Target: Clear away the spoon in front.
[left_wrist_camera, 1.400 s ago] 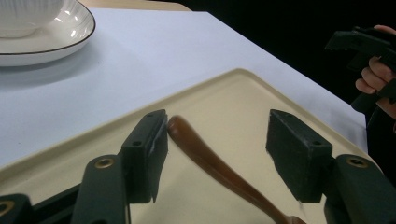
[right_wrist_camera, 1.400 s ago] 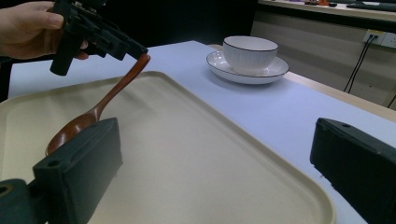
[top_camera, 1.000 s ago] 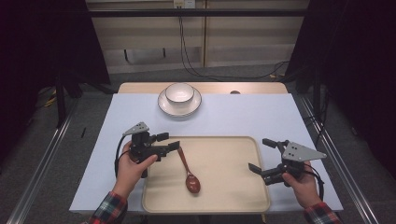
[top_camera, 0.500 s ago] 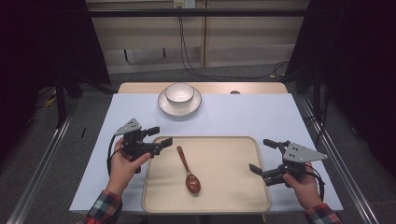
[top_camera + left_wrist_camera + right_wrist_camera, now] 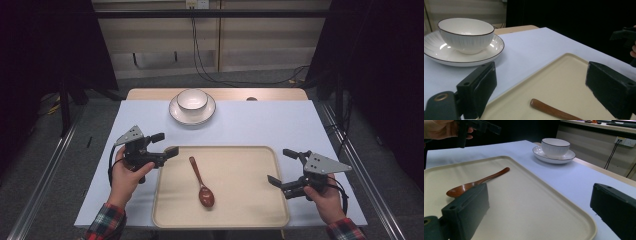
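A brown wooden spoon (image 5: pixel 201 182) (image 5: pixel 477 181) lies on the beige tray (image 5: pixel 250 200) (image 5: pixel 544 215), bowl end toward the front; its handle tip (image 5: pixel 549 110) reaches into the left gripper view. My left gripper (image 5: pixel 164 145) (image 5: pixel 539 92) hovers open at the tray's left rim, holding nothing, a short way left of the spoon. My right gripper (image 5: pixel 282 167) (image 5: pixel 536 215) stands open over the tray's right edge, also holding nothing. A white bowl (image 5: pixel 192 99) (image 5: pixel 465 33) (image 5: pixel 555 147) rests on a white saucer (image 5: pixel 176 114) (image 5: pixel 439 57) at the table's far middle.
A pale blue cloth (image 5: pixel 280 125) covers the table, with a wooden strip (image 5: pixel 270 94) along the far edge. Cables (image 5: pixel 200 55) run down the back wall. Dark curtains (image 5: pixel 380 75) flank both sides.
My left gripper has let go of the spoon's handle and drawn back left to the tray's rim. The spoon now lies flat on the tray. The right gripper has barely moved.
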A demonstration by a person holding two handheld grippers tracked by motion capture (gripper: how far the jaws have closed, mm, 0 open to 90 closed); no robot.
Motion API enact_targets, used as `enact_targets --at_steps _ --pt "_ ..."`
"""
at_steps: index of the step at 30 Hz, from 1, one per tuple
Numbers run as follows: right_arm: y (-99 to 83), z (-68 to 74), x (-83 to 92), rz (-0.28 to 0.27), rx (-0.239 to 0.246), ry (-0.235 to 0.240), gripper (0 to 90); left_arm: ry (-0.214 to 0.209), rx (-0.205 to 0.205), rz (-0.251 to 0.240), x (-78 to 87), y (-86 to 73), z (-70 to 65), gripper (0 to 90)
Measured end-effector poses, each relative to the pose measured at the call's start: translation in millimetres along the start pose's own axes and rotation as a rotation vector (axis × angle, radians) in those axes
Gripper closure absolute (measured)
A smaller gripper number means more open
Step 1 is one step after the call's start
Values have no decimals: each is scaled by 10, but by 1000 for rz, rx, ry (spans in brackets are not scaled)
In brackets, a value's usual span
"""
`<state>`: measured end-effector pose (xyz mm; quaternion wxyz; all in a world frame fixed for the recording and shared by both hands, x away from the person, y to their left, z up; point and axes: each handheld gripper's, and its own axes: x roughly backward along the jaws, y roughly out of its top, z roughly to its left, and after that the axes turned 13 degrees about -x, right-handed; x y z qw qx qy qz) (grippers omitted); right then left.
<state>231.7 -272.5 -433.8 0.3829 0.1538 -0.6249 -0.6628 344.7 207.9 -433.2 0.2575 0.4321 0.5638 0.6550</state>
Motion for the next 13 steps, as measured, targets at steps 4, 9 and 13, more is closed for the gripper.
enact_targets --at_steps 4,9,13 --pt "-3 4 -1 4 -3 -3 17 -3 -20 -1 38 -16 30 76" --pt "-6 5 -4 4 1 -4 16 -4 -29 -1 61 -33 52 62" --pt "-11 0 -12 7 6 -2 17 -3 -18 -6 52 -41 53 61"
